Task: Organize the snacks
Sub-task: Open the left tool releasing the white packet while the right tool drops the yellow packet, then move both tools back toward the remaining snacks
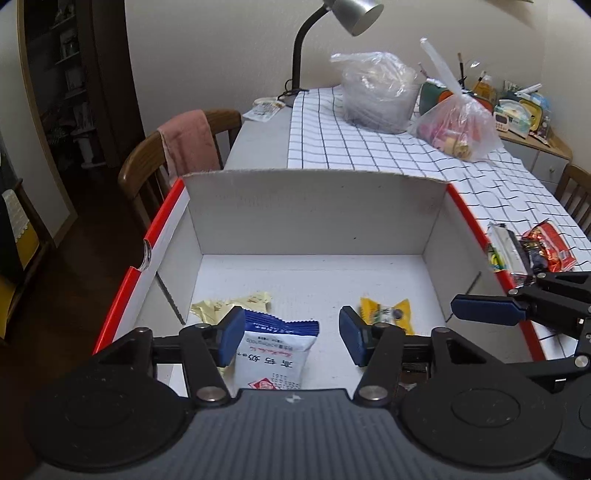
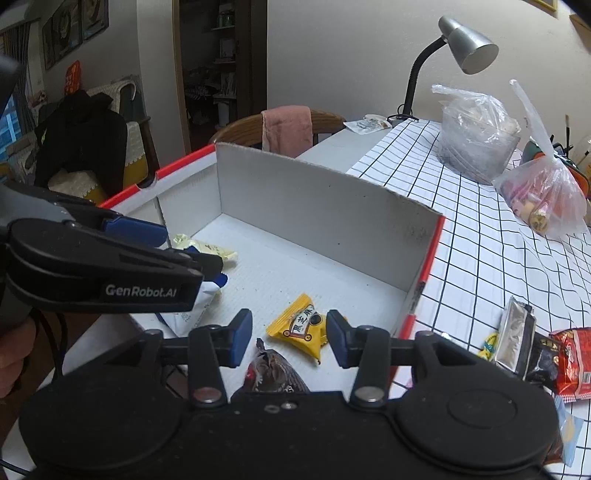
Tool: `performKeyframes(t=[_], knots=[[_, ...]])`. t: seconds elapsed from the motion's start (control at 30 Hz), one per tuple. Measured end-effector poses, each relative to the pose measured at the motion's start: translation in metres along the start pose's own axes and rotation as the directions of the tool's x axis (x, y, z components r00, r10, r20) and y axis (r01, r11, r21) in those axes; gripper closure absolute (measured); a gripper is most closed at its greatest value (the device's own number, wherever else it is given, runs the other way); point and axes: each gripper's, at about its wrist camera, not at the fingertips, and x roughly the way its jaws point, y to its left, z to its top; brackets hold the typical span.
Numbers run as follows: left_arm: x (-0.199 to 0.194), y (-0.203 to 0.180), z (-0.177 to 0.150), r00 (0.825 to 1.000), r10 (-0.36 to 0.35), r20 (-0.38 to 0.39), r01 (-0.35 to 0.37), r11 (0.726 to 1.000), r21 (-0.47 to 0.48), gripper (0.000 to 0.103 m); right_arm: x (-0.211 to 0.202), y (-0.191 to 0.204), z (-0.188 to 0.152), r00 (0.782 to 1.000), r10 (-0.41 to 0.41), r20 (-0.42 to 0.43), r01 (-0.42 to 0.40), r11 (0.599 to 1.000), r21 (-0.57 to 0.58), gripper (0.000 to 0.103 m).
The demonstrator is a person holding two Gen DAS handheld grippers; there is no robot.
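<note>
Snacks are the job here, and most lie in the white cardboard box (image 1: 314, 206) with red-edged side walls that stands on the desk (image 1: 258, 136). Between the pads of the left gripper (image 1: 291, 334) sits a blue-and-white packet (image 1: 275, 350), flat on the box floor near its front left corner; the jaws stand apart, the left pad close against the packet's edge, the right pad clear of it, so nothing is gripped. The right gripper (image 2: 289, 338) has its jaws moderately apart too, over a dark brown wrapped snack (image 2: 271, 373) that lies loose below them, neither pad pressing on it.

Just beyond, a yellow packet (image 2: 301, 328) lies near the box's front right corner, and a pale yellow packet (image 1: 231, 304) rests by the left wall behind the blue one. Outside the box's right wall, on the checked cloth (image 1: 369, 144), a silver packet (image 2: 515, 339) and a red packet (image 2: 572, 362) wait near the desk's front edge.

These packets look light, thin and crinkly. The film is probably slippery and the contents may crumble, so a gentle pinch across a sealed end or the flat middle seems best. A grip on a puffed corner could slide off.

Further back stand two plastic bags (image 1: 380, 92) and a desk lamp (image 1: 332, 22) by the far edge.
</note>
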Motion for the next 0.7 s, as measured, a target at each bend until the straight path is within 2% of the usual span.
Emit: performKeyframes(t=[0.1, 0.17, 0.23, 0.4, 0.6, 0.7], knots=[[-0.009, -0.004, -0.001, 1.0, -0.005, 0.023, 0.005, 1.0, 0.003, 0.04, -0.012, -0.002, 0.001, 1.0, 0.012, 0.028, -0.012, 1.0, 0.01, 0.047], [-0.016, -0.005, -0.001, 0.999, -0.009, 0.04, 0.009, 1.0, 0.0, 0.039, -0.02, -0.003, 0.0, 0.999, 0.018, 0.041, -0.018, 1.0, 0.013, 0.046], [-0.023, -0.007, -0.001, 0.999, -0.015, 0.049, 0.015, 1.0, 0.0, 0.036, -0.028, -0.005, 0.0, 0.998, 0.026, 0.054, -0.027, 1.0, 0.015, 0.04], [-0.042, -0.013, -0.003, 0.996, -0.025, 0.082, 0.024, 1.0, 0.006, 0.031, -0.047, -0.011, -0.004, 0.996, 0.033, 0.084, -0.035, 0.999, 0.021, 0.032], [-0.059, -0.026, -0.007, 0.994, -0.042, 0.106, 0.04, 0.999, 0.016, 0.03, -0.072, -0.027, -0.013, 0.992, 0.039, 0.124, -0.045, 0.998, 0.051, 0.019], [-0.067, -0.035, -0.009, 0.991, -0.06, 0.123, 0.058, 0.998, 0.02, 0.022, -0.084, -0.035, -0.019, 0.99, 0.042, 0.137, -0.051, 0.997, 0.058, 0.016]])
